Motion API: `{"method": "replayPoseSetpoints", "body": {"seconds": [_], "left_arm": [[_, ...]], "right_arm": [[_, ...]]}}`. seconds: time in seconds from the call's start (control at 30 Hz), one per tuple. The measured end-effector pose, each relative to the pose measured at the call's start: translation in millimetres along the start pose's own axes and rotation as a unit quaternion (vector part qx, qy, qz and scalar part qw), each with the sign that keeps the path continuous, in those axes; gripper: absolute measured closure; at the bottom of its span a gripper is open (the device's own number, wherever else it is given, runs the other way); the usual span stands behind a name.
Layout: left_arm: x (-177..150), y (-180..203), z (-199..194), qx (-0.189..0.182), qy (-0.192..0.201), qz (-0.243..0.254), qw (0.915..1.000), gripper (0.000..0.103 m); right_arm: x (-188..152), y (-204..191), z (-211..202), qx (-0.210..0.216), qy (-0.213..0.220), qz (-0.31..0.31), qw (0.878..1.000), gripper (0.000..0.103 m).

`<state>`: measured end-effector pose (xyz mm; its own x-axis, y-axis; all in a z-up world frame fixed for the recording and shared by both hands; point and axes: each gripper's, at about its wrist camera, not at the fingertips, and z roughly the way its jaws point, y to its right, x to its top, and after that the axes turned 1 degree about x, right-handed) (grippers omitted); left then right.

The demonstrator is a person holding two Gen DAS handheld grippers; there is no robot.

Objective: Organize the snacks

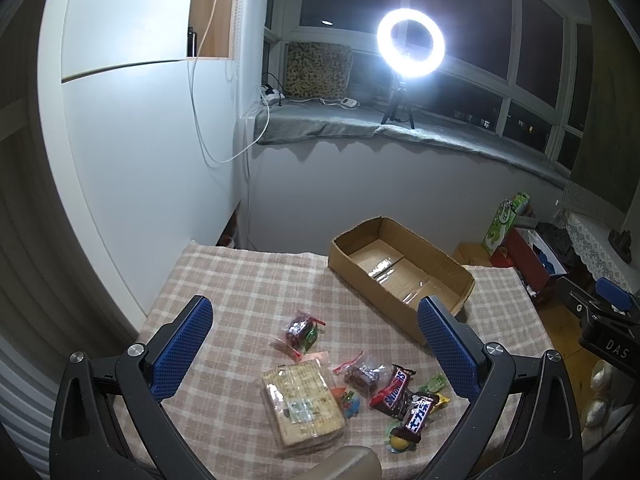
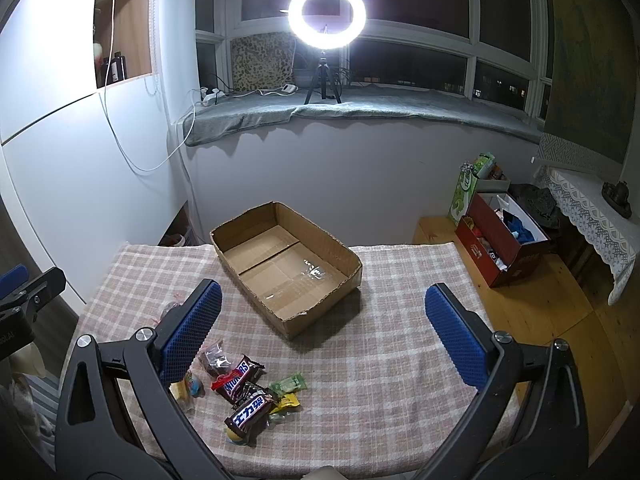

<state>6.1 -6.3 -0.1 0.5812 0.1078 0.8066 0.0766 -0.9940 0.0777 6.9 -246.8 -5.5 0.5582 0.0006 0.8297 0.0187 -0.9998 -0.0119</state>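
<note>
An empty cardboard box (image 1: 400, 272) (image 2: 286, 268) sits on the checked tablecloth (image 1: 240, 288) (image 2: 380, 352). Near the front edge lies a pile of snacks: a clear pack of crackers (image 1: 302, 404), two Snickers bars (image 1: 394, 390) (image 2: 236, 376), one with Chinese lettering (image 1: 418, 418) (image 2: 250, 416), small bags of dark sweets (image 1: 300, 330) (image 1: 362, 376) and green and yellow candies (image 2: 286, 386). My left gripper (image 1: 316, 344) hangs open above the pile, holding nothing. Over the cloth in front of the box my right gripper (image 2: 324, 340) is open and empty, the snacks by its left finger.
A ring light on a tripod (image 1: 410, 48) (image 2: 326, 14) stands on the grey windowsill. To the right of the table, a red box (image 2: 500, 240), a green carton (image 2: 466, 192) and a lace-covered shelf (image 2: 592, 216) stand on or over the wooden floor. White cabinet doors (image 1: 132, 160) stand left.
</note>
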Motion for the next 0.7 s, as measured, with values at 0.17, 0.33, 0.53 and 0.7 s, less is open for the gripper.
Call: {"method": "replayPoseSetpoints", "body": {"seconds": [0.17, 0.33, 0.53, 0.7], "left_arm": [[0.1, -0.2, 0.0, 0.000, 0.000, -0.001, 1.0000, 0.001], [1.3, 0.4, 1.5, 0.000, 0.000, -0.002, 1.0000, 0.001], [0.6, 0.1, 0.8, 0.000, 0.001, -0.001, 1.0000, 0.001], [1.6, 0.0, 1.6, -0.002, 0.001, -0.001, 1.0000, 0.001]], "right_arm": [[0.0, 0.8, 0.1, 0.000, 0.001, 0.000, 1.000, 0.000], [-0.4, 0.1, 0.9, 0.000, 0.001, -0.001, 1.000, 0.000], [-0.5, -0.2, 0.7, 0.000, 0.001, -0.001, 1.000, 0.000], [0.1, -0.6, 0.7, -0.001, 0.000, -0.001, 1.000, 0.000]]}}
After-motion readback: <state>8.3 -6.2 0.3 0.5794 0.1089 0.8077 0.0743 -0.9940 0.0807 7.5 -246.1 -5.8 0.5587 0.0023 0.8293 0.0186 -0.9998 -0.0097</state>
